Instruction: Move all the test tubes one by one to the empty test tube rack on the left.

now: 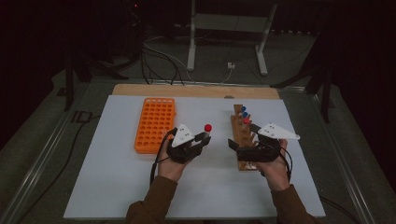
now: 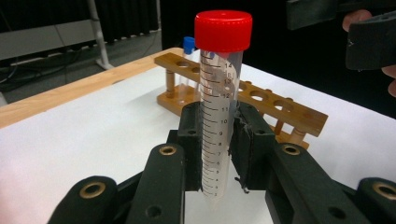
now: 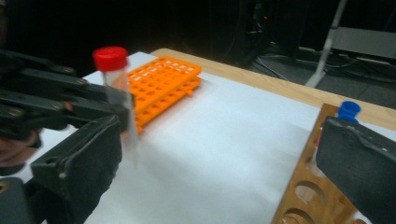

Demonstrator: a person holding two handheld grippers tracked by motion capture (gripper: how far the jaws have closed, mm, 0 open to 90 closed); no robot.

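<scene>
Red-capped clear plastic graduated tube point(image 2: 218, 112) stands upright, clamped at mid-length by the left gripper point(image 1: 201, 138), above the middle of the white bench top point(image 1: 116, 177), between the orange plastic grid rack point(image 1: 154, 124) toward the far left and the wooden tube rack point(image 1: 242, 135) (a blue-capped tube point(image 3: 348, 111) stands in it) on the right. The right gripper point(image 1: 240, 140) hovers beside the wooden rack, jaws spread wide and empty.

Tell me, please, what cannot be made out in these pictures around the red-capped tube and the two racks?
- Red-capped tube: its tip, in the left gripper view, hidden behind the left gripper.
- Wooden rack: cut off by the right gripper view's bottom edge.
- Orange rack: individual holes too small in the high view.
</scene>
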